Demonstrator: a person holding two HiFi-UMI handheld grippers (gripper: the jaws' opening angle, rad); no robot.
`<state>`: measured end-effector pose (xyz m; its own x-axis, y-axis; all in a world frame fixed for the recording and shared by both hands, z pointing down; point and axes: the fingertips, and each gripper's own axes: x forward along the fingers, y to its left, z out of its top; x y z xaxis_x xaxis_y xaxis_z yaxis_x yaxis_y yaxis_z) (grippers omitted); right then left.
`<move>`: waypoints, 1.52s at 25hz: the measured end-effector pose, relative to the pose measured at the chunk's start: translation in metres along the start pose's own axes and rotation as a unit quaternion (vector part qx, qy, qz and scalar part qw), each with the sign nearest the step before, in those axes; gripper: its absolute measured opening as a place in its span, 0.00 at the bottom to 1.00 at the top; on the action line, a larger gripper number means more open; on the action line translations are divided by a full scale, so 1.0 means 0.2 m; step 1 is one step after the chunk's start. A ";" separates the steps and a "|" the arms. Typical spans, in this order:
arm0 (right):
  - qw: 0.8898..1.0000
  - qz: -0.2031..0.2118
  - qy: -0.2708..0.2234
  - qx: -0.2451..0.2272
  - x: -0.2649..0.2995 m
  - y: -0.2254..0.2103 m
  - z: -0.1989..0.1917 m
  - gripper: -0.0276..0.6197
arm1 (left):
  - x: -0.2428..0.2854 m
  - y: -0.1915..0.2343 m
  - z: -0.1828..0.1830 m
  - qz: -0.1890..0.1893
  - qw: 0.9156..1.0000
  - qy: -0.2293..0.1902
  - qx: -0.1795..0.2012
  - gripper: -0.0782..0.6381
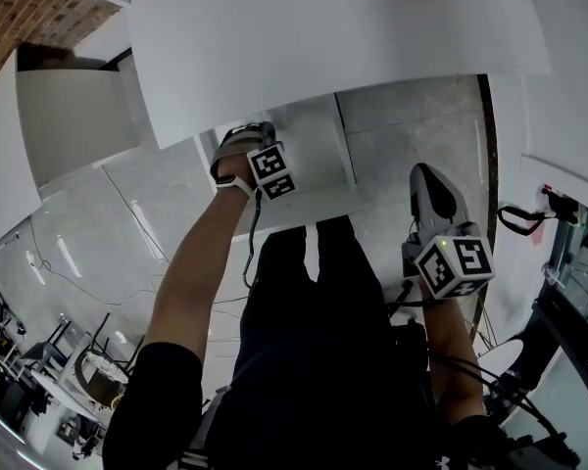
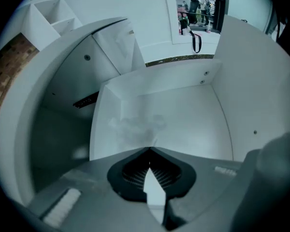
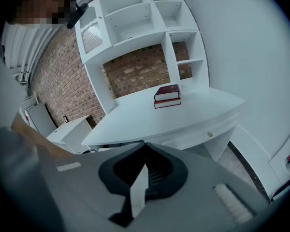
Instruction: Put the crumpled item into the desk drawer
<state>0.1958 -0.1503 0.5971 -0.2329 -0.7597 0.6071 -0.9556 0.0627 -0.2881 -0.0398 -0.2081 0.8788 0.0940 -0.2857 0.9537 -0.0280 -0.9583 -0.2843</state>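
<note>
Left gripper (image 2: 150, 149) is out over the open desk drawer (image 2: 160, 84), jaws brought together so the tips meet in a point; no gap shows there. Just beyond those tips, on the drawer floor toward its left wall, sits the crumpled item (image 2: 135, 125): pale, whitish, soft-edged and wrinkled, barely standing out from the white floor; whether a fold of it is nipped at the tips, I cannot tell. The drawer itself is white and sticks out from under the front edge of the desk (image 1: 323, 27); its back wall and right wall are bare. Over to the right gripper (image 1: 426, 176): held back near the person's body, well apart from the drawer, jaws closed tip to tip with nothing between them; it faces the desk, where a stack of red books (image 3: 167, 96) rests near the back edge, below white shelves (image 3: 135, 18) on a brick wall (image 3: 140, 69).
</note>
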 end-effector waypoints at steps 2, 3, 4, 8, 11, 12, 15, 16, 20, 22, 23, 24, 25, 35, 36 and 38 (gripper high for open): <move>1.000 -0.003 0.002 0.002 0.00 -0.01 -0.02 0.05 | 0.03 -0.01 -0.01 -0.005 1.000 0.006 0.003 0.11; 1.000 -0.005 0.003 0.002 -0.01 -0.02 -0.03 0.05 | 0.05 -0.02 -0.02 -0.007 1.000 0.009 0.005 0.11; 1.000 -0.006 0.004 0.003 -0.01 -0.03 -0.03 0.05 | 0.06 -0.02 -0.02 -0.010 1.000 0.013 0.007 0.11; 1.000 -0.012 0.009 0.004 -0.02 -0.05 -0.06 0.05 | 0.12 -0.05 -0.04 -0.022 0.999 0.024 0.009 0.11; 1.000 -0.016 0.012 0.007 -0.03 -0.07 -0.07 0.05 | 0.14 -0.04 -0.03 -0.019 0.999 0.026 0.007 0.11; 1.000 -0.016 0.013 0.008 -0.03 -0.07 -0.08 0.05 | 0.14 -0.04 -0.03 -0.016 0.999 0.027 0.006 0.11; 1.000 -0.017 0.015 0.009 -0.03 -0.07 -0.09 0.05 | 0.15 -0.03 -0.03 -0.007 1.000 0.025 0.001 0.13; 1.000 -0.016 0.015 0.009 -0.02 -0.07 -0.09 0.05 | 0.15 -0.03 -0.02 -0.005 1.000 0.023 -0.001 0.14; 1.000 -0.007 0.010 0.007 -0.01 -0.03 -0.08 0.05 | 0.11 -0.01 -0.02 0.007 1.000 0.013 -0.019 0.24; 1.000 0.000 0.007 0.004 0.00 0.00 -0.06 0.05 | 0.07 0.00 -0.03 0.013 0.999 0.009 -0.035 0.25; 1.000 0.004 0.005 0.001 0.00 0.01 -0.05 0.05 | 0.05 0.00 -0.04 0.016 0.999 0.007 -0.041 0.25; 1.000 0.007 0.003 -0.001 0.00 0.03 -0.04 0.05 | 0.02 0.01 -0.04 0.019 0.999 0.004 -0.045 0.25; 1.000 0.011 0.000 -0.003 0.01 0.04 -0.02 0.05 | -0.01 0.01 -0.05 0.023 0.999 0.000 -0.050 0.25; 0.997 0.060 -0.034 -0.037 -0.02 0.26 0.11 0.05 | -0.57 0.15 0.07 0.108 0.981 -0.115 -0.115 0.25; 0.996 0.065 -0.038 -0.041 -0.03 0.29 0.13 0.05 | -0.64 0.17 0.08 0.120 0.977 -0.127 -0.122 0.25; 0.995 0.073 -0.047 -0.047 -0.05 0.32 0.17 0.05 | -0.76 0.20 0.09 0.142 0.970 -0.145 -0.136 0.25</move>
<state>0.1423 -0.1609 0.5468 -0.3560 -0.7952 0.4908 -0.9268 0.2333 -0.2942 -0.0382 -0.2030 0.7200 0.3182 -0.5646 0.7616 -0.3516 -0.8163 -0.4583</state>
